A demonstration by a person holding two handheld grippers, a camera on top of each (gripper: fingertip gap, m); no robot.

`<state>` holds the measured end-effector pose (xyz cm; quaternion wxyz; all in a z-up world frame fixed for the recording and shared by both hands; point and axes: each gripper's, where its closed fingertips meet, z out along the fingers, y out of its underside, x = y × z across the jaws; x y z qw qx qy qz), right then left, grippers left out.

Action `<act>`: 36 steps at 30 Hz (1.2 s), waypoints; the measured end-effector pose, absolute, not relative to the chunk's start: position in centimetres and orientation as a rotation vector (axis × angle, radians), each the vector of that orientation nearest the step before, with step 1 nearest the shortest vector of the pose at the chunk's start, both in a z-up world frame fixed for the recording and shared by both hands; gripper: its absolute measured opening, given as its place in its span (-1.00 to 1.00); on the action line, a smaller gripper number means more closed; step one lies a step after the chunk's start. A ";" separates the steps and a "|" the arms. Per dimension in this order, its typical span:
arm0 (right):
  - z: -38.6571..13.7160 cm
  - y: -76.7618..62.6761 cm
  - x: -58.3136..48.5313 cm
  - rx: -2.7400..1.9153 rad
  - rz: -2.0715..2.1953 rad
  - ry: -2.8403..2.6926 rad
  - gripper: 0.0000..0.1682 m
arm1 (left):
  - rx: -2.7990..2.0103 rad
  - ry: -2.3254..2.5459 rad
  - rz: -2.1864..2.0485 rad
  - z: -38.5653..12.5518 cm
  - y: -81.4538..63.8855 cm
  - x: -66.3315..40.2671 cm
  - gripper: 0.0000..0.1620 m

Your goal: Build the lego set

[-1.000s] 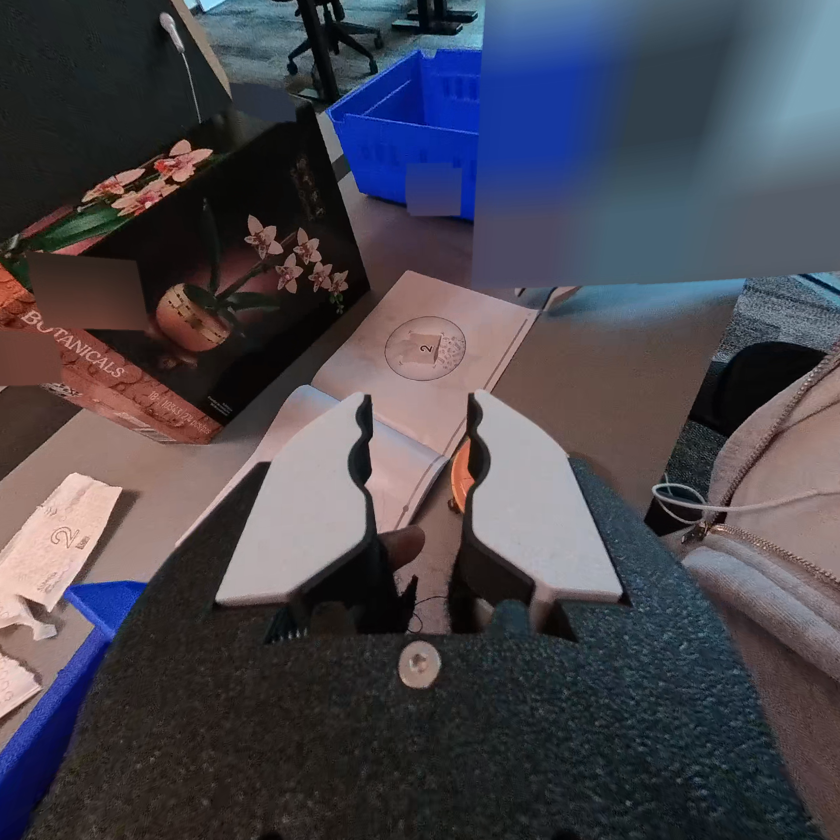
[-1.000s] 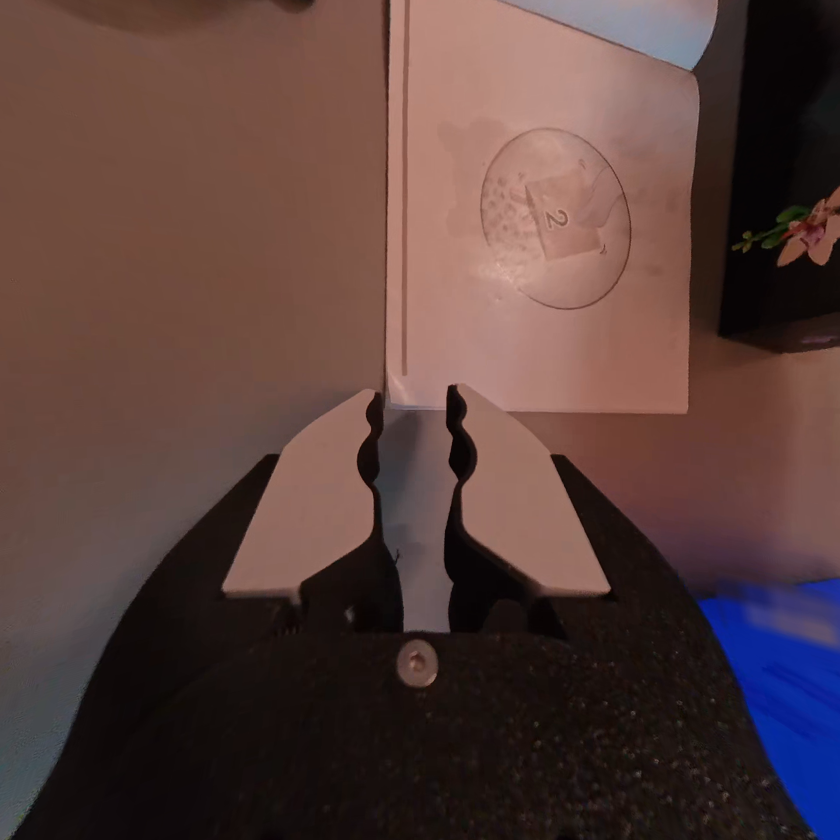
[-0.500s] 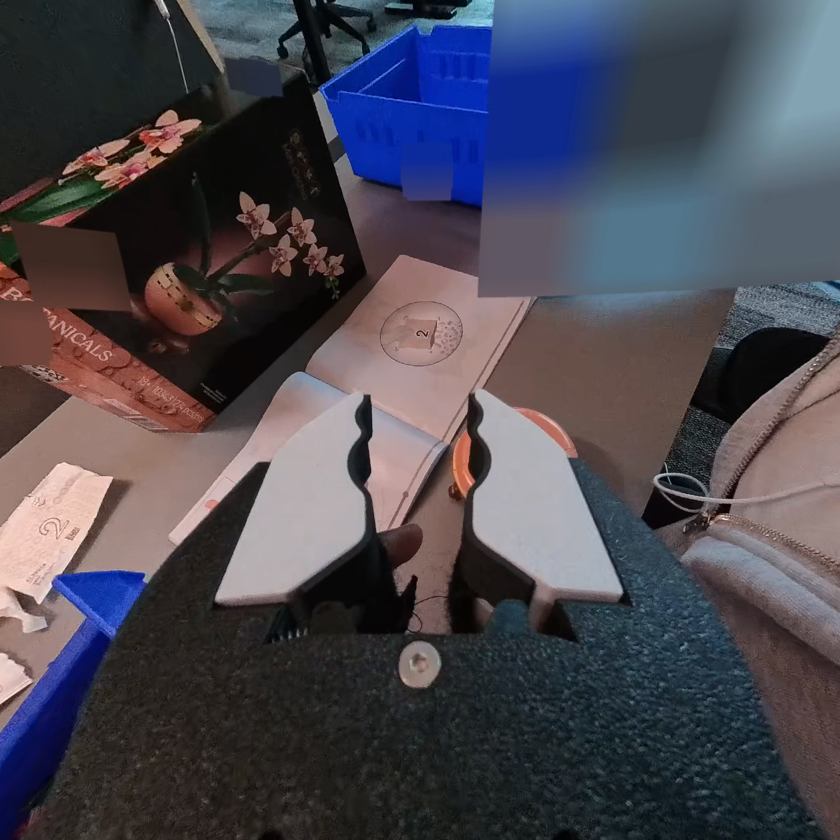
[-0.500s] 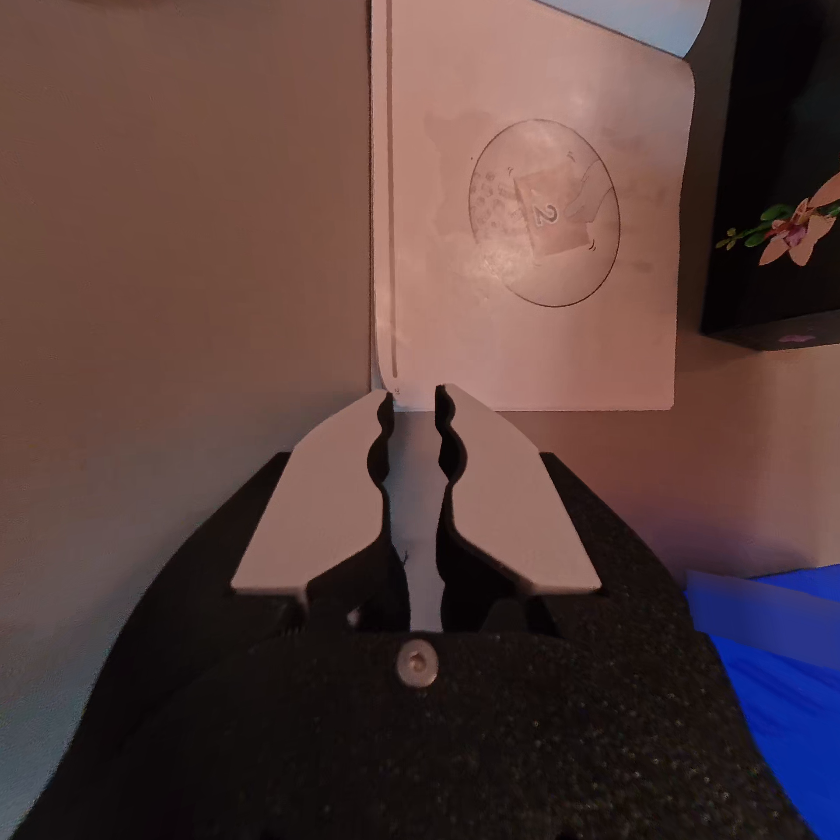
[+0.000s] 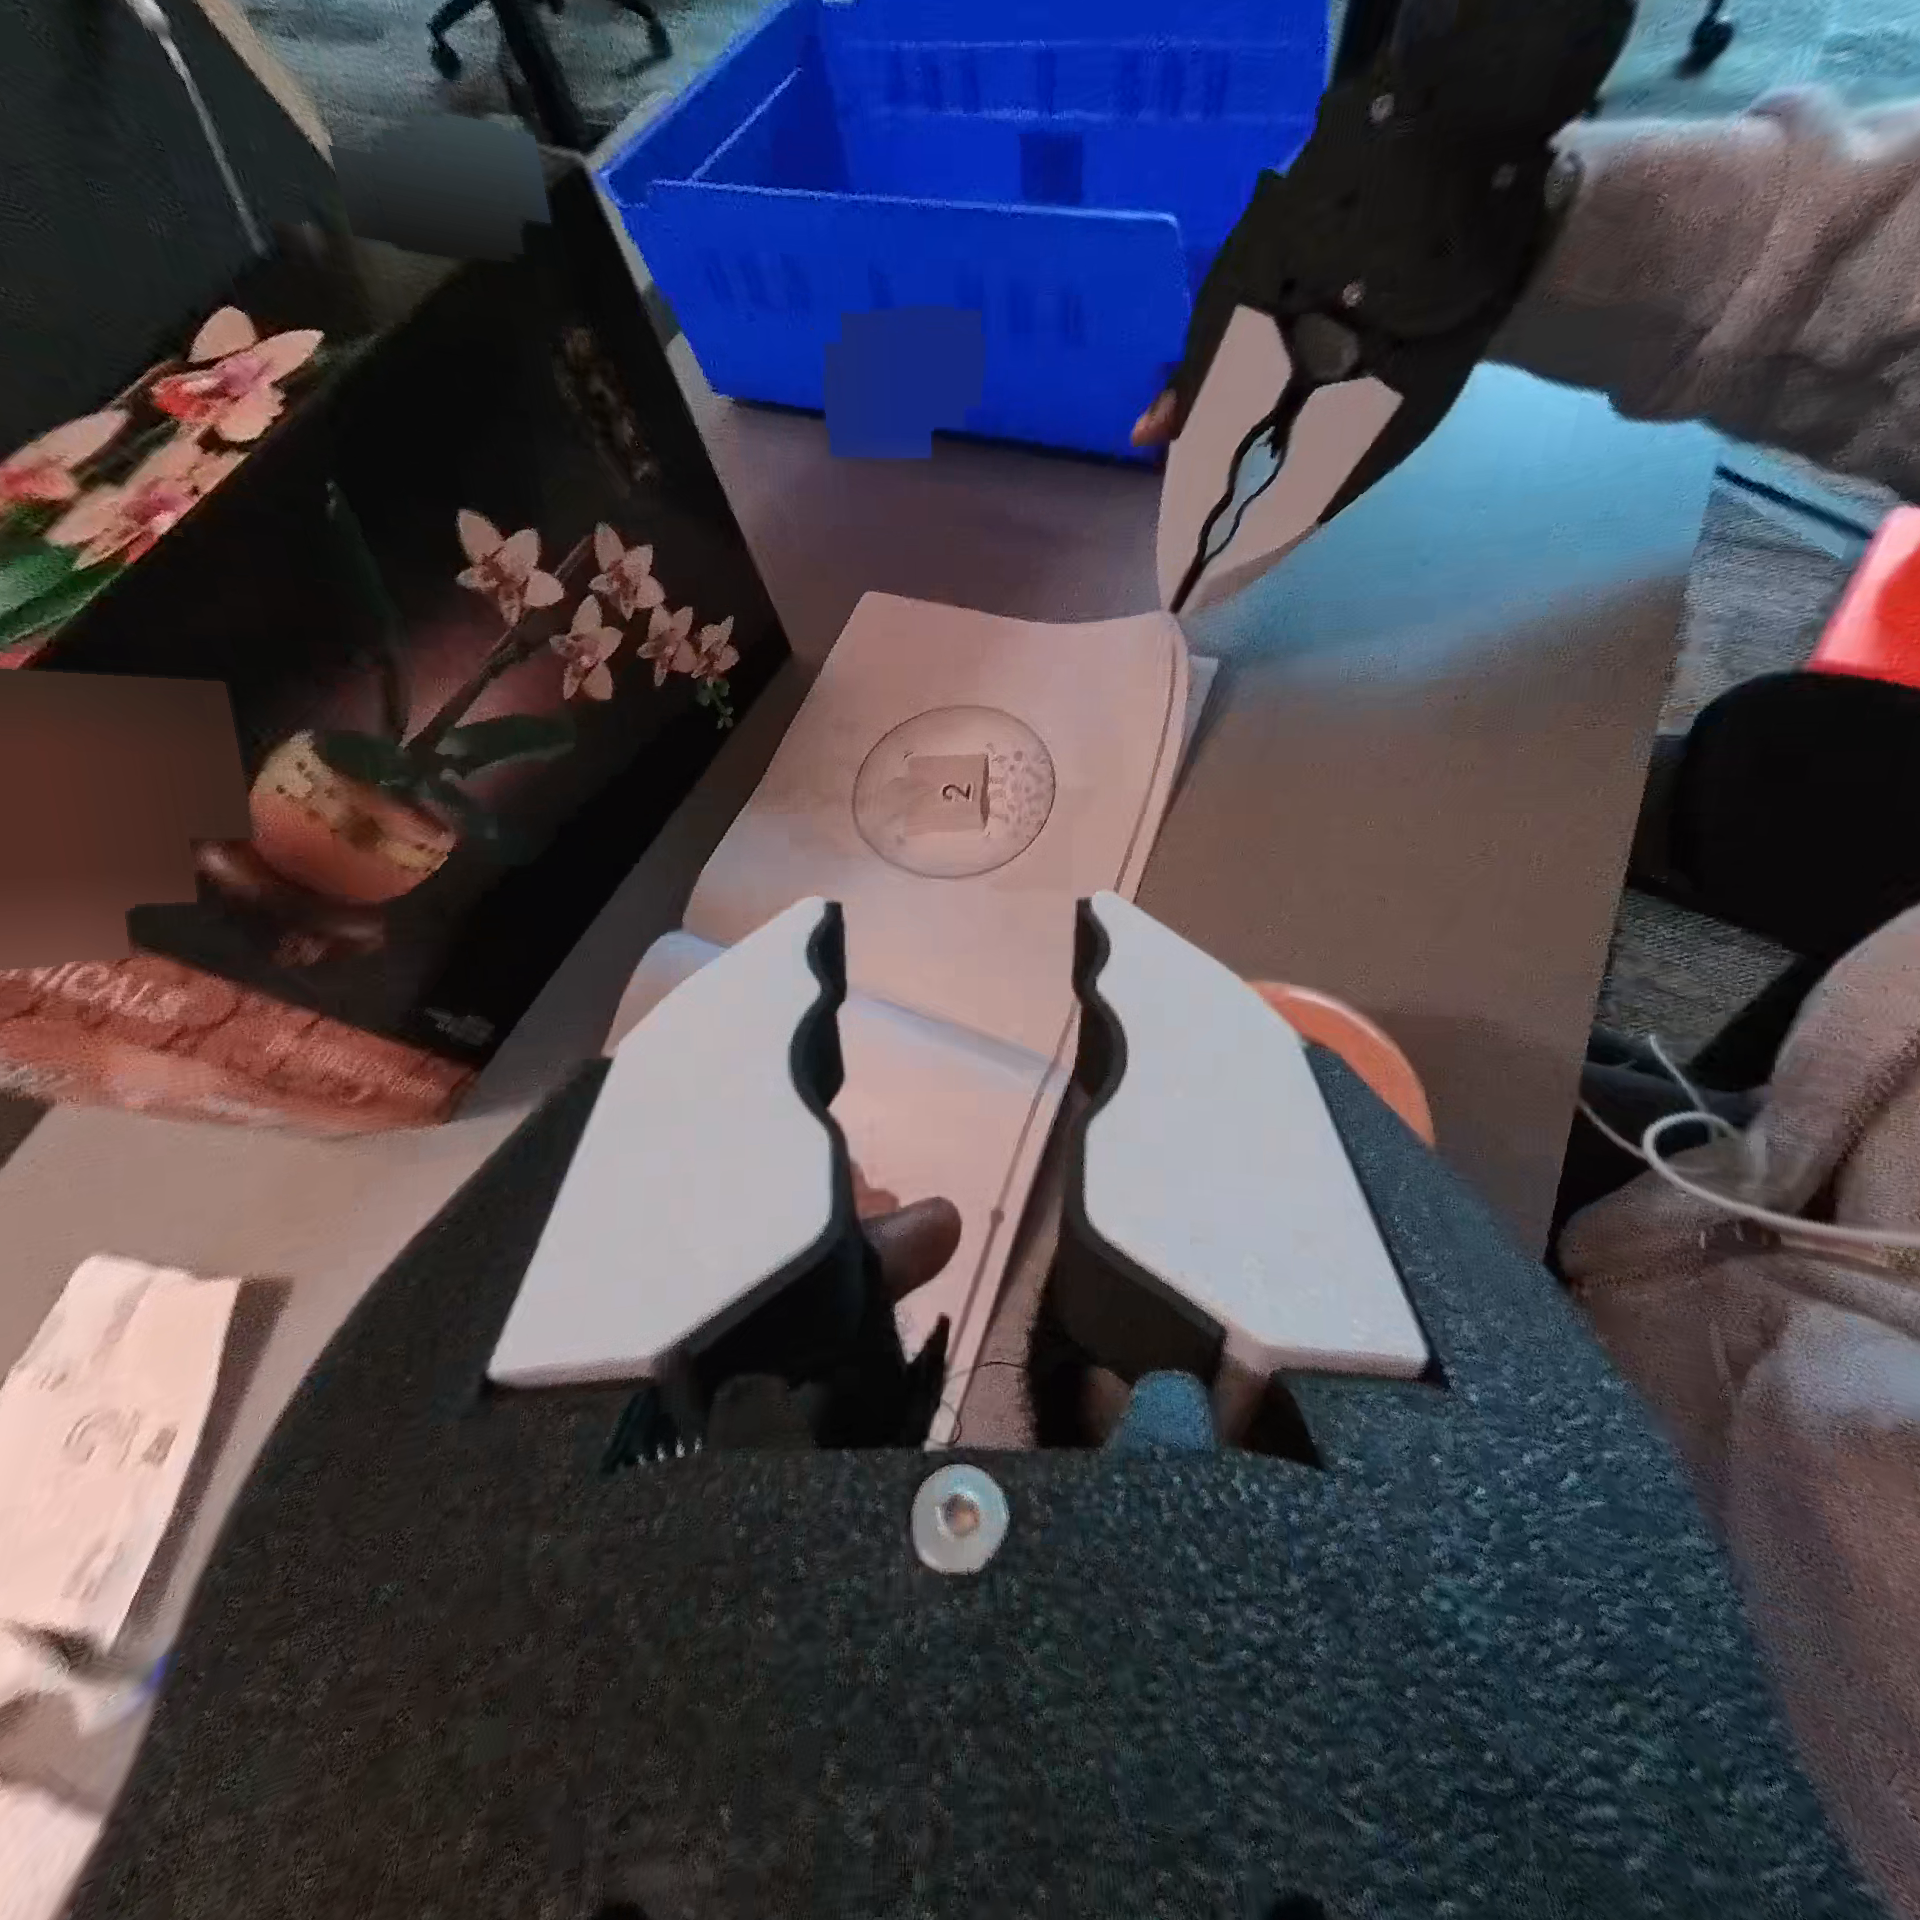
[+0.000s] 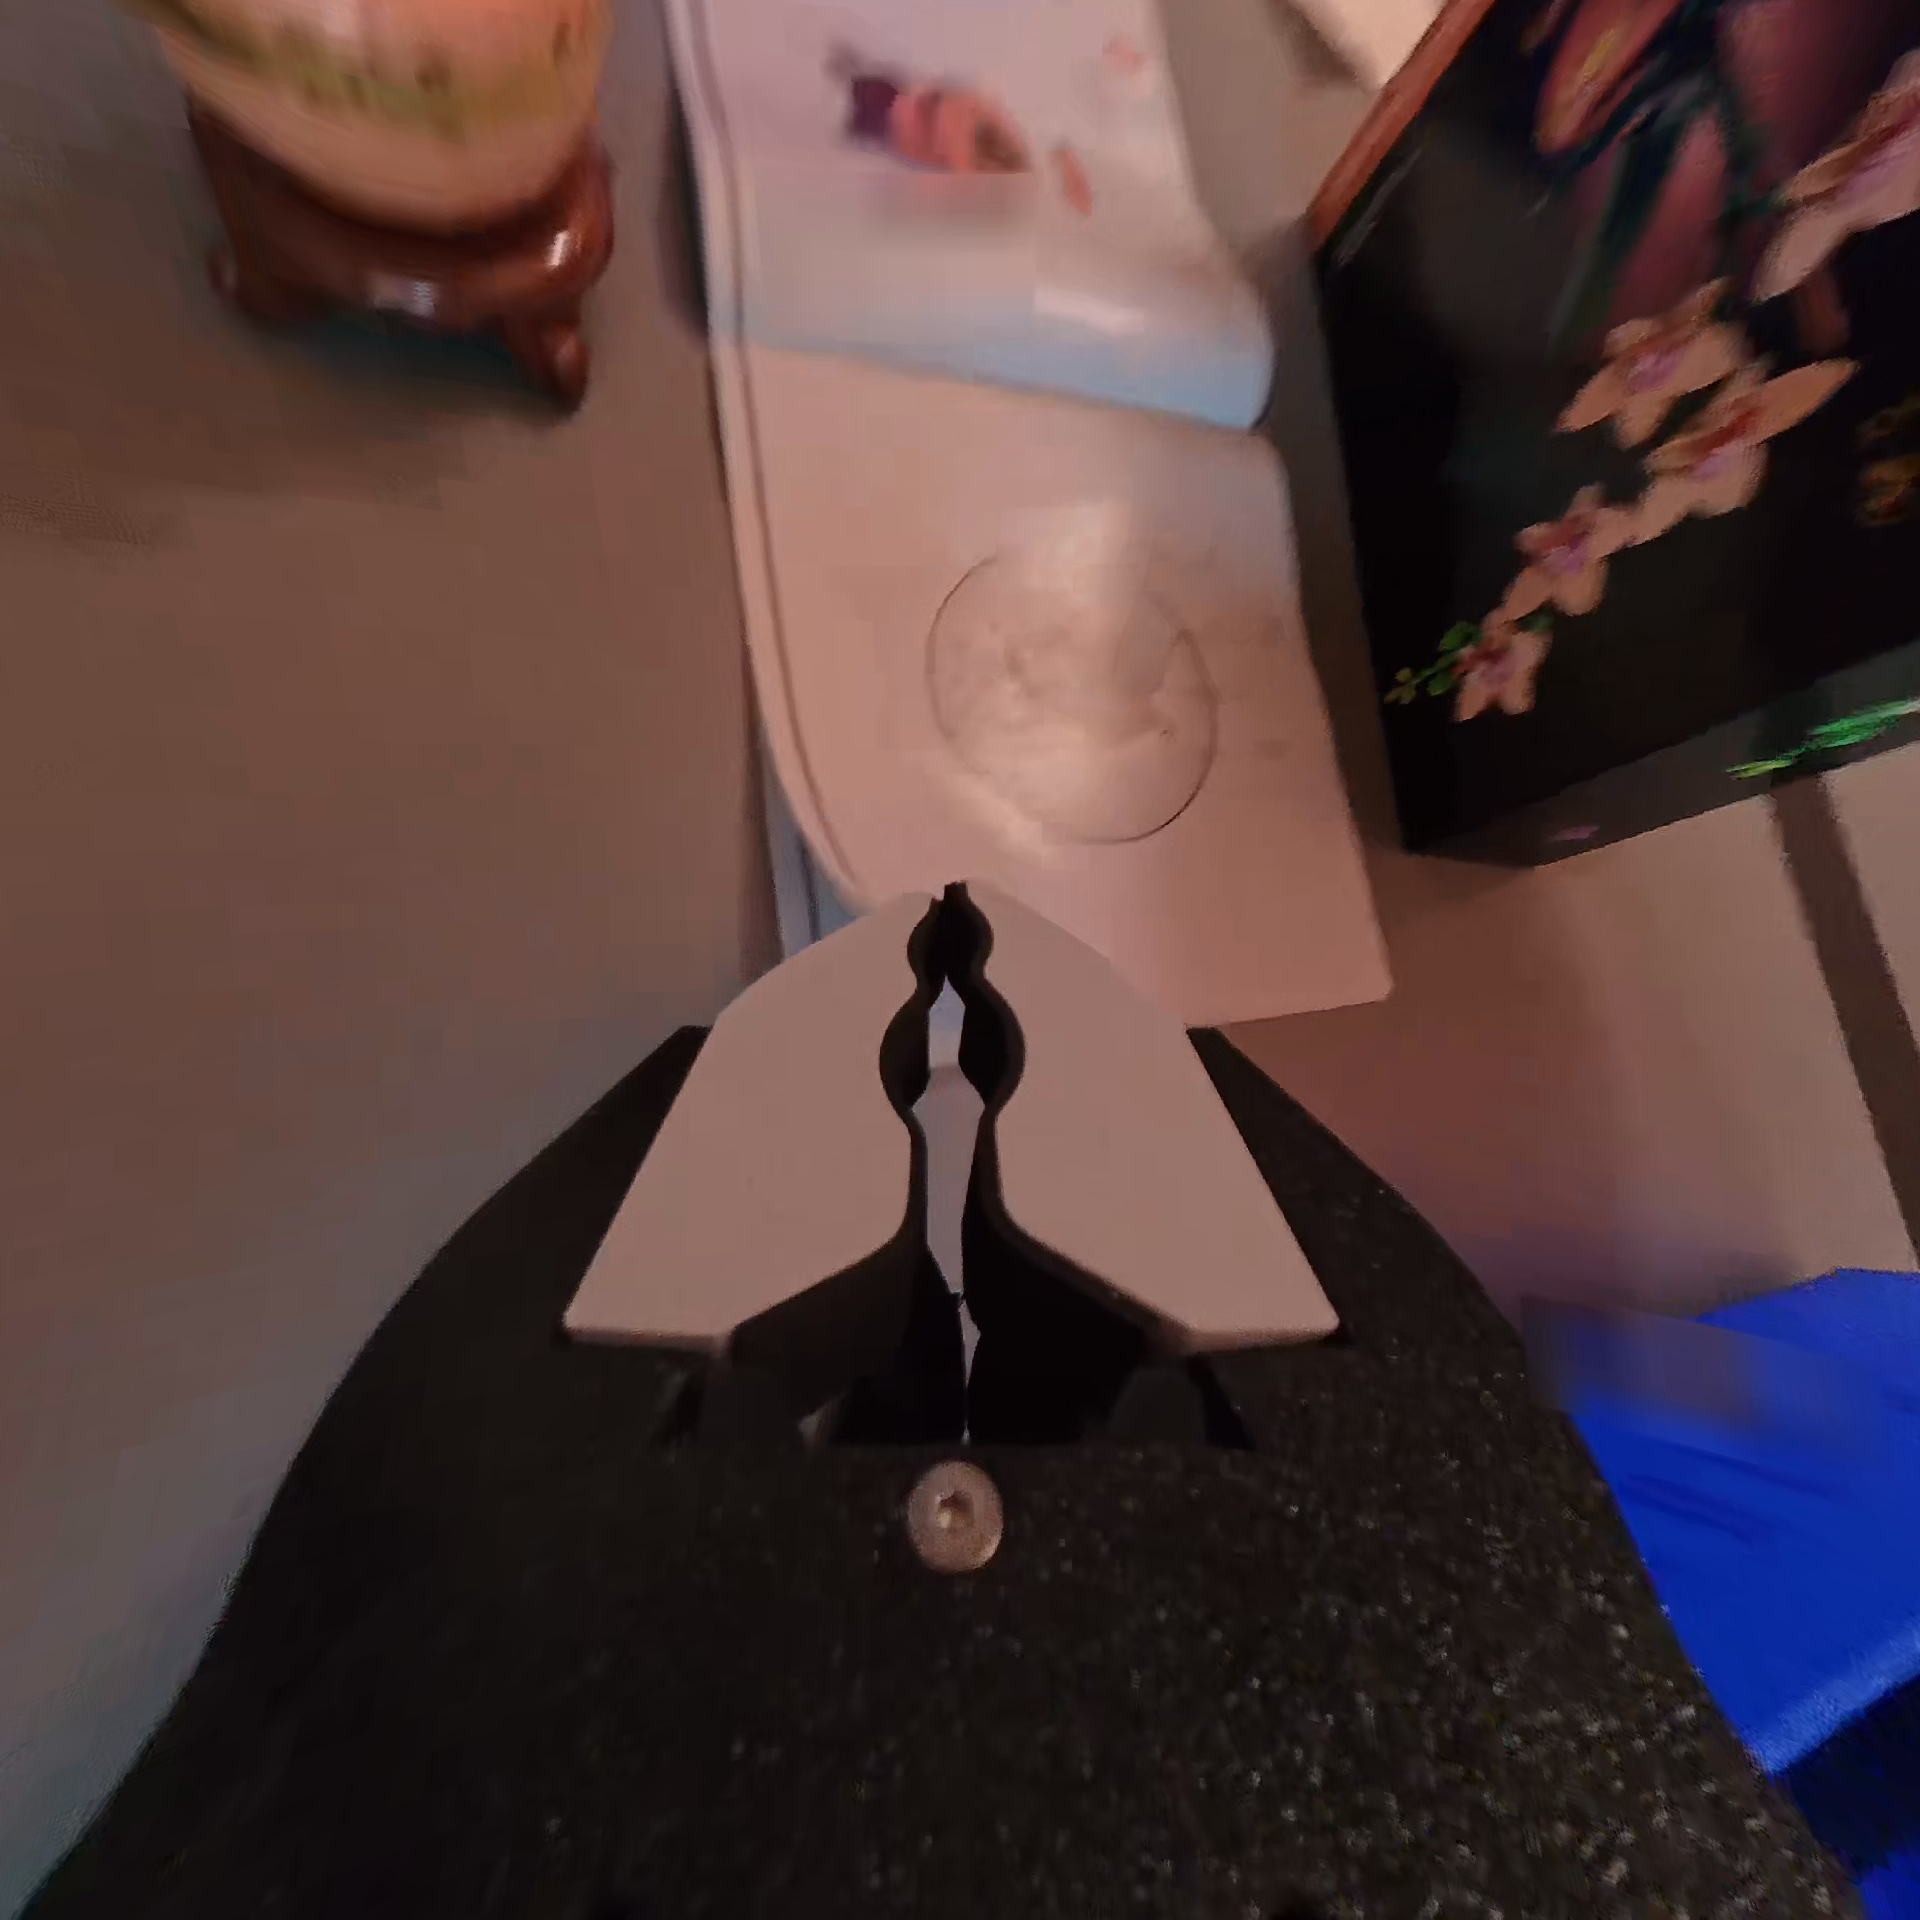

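The right gripper (image 6: pixel 954 914) has its jaws closed, apparently pinching the near corner of the instruction booklet's (image 6: pixel 1060 665) page, though blur hides the contact. The booklet runs lengthwise away toward the left gripper (image 5: pixel 958 935), whose jaws hang parted and empty above the desk (image 5: pixel 1403 831).

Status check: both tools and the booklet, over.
Left tool open, empty, over the booklet. Right tool shut on the booklet's far corner, page edge lifting. Box beside it, pot at the other side; nothing blocking.
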<state>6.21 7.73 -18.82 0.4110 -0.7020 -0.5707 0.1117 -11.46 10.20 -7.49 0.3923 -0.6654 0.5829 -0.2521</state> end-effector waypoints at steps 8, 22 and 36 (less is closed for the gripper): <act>-15.0 8.5 5.3 -1.686 0.353 -1.157 -1.00 | -1.775 1.649 -1.153 -12.2 9.9 -0.8 -0.55; -22.9 6.6 8.3 -1.975 0.132 -1.601 -0.60 | -1.801 2.068 -0.825 -23.3 10.3 1.6 -0.62; -23.4 7.1 8.1 -1.968 0.118 -1.637 -0.61 | -1.770 2.067 -0.807 -23.7 10.4 1.5 -0.68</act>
